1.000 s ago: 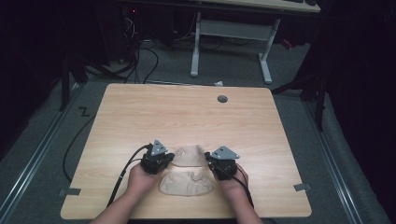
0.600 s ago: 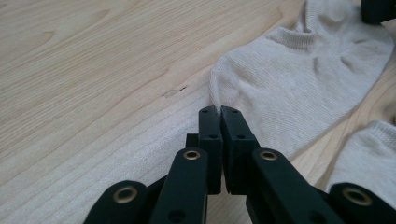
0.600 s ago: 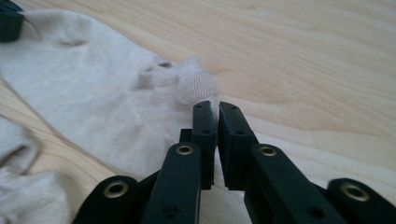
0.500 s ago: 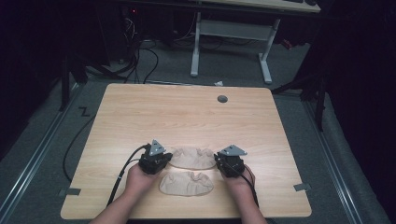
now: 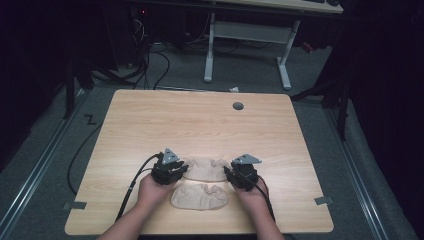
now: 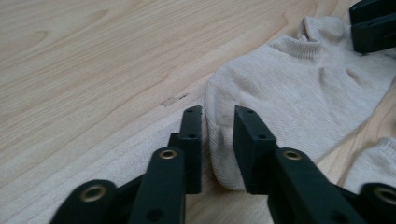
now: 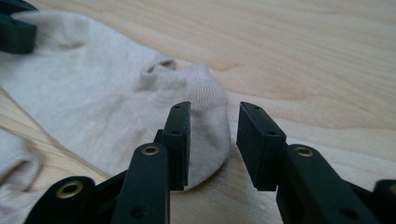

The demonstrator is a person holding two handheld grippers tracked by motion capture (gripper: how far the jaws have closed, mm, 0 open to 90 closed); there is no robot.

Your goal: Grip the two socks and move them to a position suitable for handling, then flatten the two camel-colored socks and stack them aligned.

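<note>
Socks – beige ribbed knit cloth, matt; table – smooth pale wood.

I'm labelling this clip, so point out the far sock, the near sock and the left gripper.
far sock [image 5: 207, 169], high view, middle of its fabric.
near sock [image 5: 199, 196], high view, middle of its fabric.
left gripper [image 6: 218, 144], left gripper view, midway between its fingertips.

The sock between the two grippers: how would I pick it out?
On the wooden table, look near the front edge. Two beige socks lie there; this sock is the farther one, stretched between the left gripper and right gripper, unlike the nearer sock.
</note>
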